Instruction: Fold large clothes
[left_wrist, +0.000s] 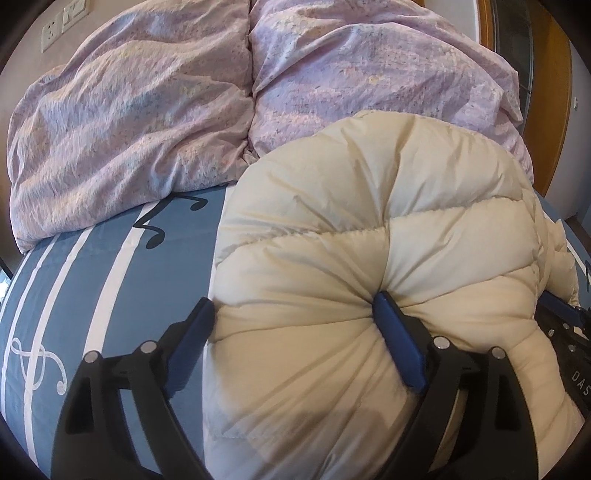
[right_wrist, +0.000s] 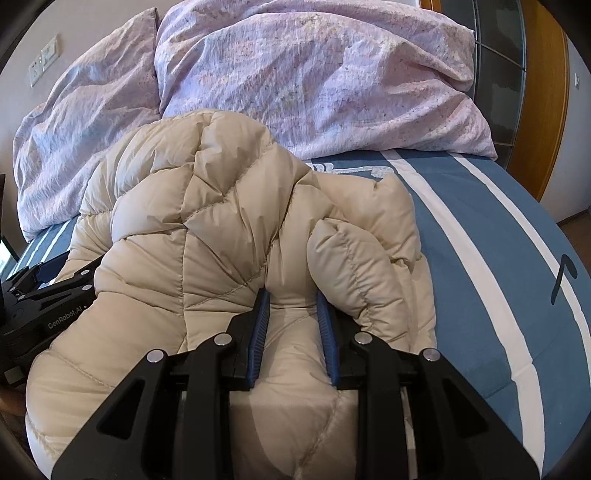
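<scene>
A cream quilted puffer jacket (left_wrist: 369, 240) lies bunched on the blue striped bed sheet (left_wrist: 92, 277). My left gripper (left_wrist: 295, 314) is wide open; its right finger (left_wrist: 399, 339) presses into the jacket, its left finger (left_wrist: 192, 332) sits at the jacket's left edge over the sheet. In the right wrist view my right gripper (right_wrist: 291, 306) is shut on a fold of the jacket (right_wrist: 207, 236), with padding bulging between the blue pads (right_wrist: 260, 321). Each gripper shows at the edge of the other's view: the right one (left_wrist: 565, 332) and the left one (right_wrist: 40, 306).
A crumpled pink-lilac duvet (left_wrist: 166, 110) is piled across the head of the bed, also in the right wrist view (right_wrist: 314, 81). Wall sockets (left_wrist: 62, 26) are at the upper left. A wooden door frame (right_wrist: 543, 110) stands at the right. Bare sheet (right_wrist: 498, 258) lies right of the jacket.
</scene>
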